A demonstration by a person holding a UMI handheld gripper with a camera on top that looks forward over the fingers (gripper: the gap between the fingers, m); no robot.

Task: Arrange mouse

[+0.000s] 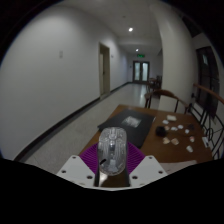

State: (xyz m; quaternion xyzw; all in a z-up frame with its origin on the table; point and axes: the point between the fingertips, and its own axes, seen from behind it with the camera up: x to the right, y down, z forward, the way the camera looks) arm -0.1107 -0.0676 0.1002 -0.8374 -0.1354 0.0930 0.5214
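Observation:
A silver-grey computer mouse (110,150) stands between my two fingers, held up in the air with its length pointing forward. Both purple pads (91,156) press on its sides. My gripper (111,160) is shut on it, well above and short of the wooden table (170,146). A dark mouse pad (128,124) lies on the table's near left part, beyond the mouse.
Several small white objects (176,133) lie scattered on the table's right part. Chairs (168,98) stand behind the table. A long corridor with a grey floor (70,130) runs to the left, with doors (141,71) at its far end.

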